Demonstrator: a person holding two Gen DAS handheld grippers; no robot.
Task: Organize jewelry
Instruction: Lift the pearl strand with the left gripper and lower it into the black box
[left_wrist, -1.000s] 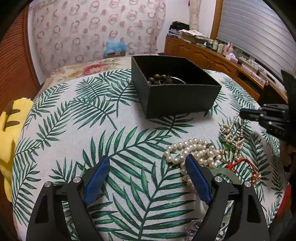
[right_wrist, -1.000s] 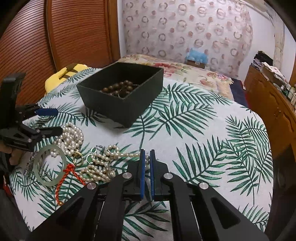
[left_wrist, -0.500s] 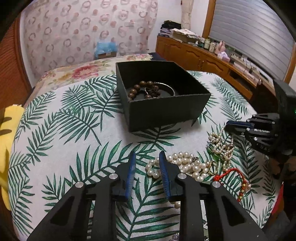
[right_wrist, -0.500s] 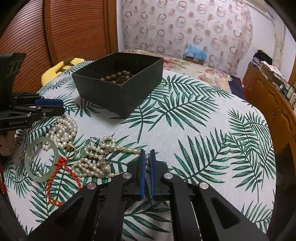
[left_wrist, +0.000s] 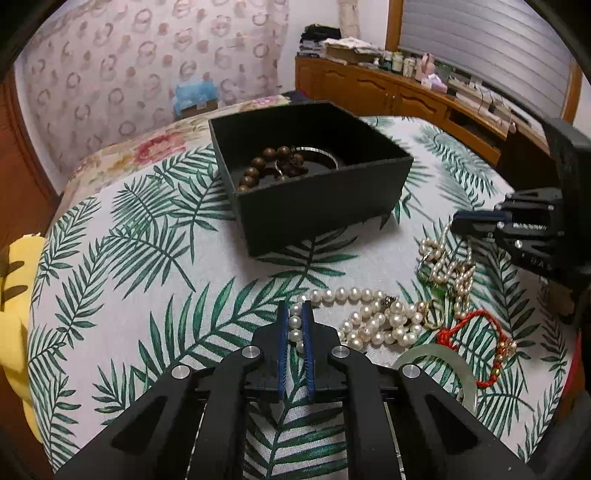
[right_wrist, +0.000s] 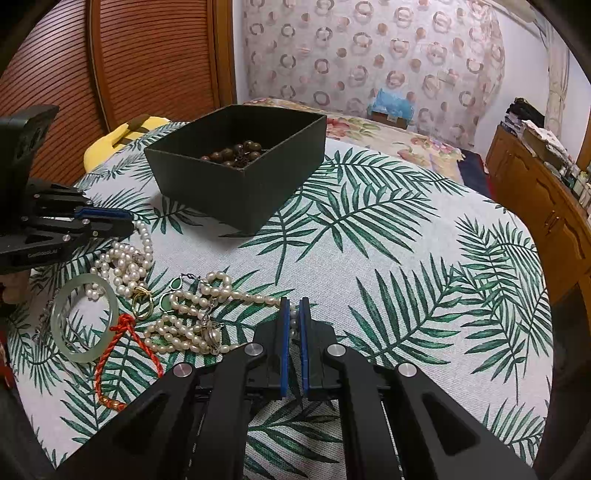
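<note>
My left gripper (left_wrist: 294, 308) is shut on the end of a large-pearl necklace (left_wrist: 369, 314) that lies on the leaf-print cloth. My right gripper (right_wrist: 294, 306) is shut on a strand of a small-pearl necklace (right_wrist: 207, 299). A black open box (left_wrist: 314, 177) stands beyond, holding a brown bead bracelet (left_wrist: 266, 166) and a silver bangle (left_wrist: 321, 152); the box also shows in the right wrist view (right_wrist: 240, 166). A jade bangle (right_wrist: 83, 317), a red cord bracelet (right_wrist: 125, 343) and a gold ring (right_wrist: 142, 297) lie by the pearls.
The table (right_wrist: 406, 277) is round with its edge close at the right. A yellow cushion (left_wrist: 14, 295) sits off the left edge. A wooden cabinet (right_wrist: 546, 206) stands right, a bed (right_wrist: 388, 129) behind.
My left gripper has moved right and forward to the large pearls and closed on the strand's end. My right gripper has stayed shut on the small-pearl strand.
</note>
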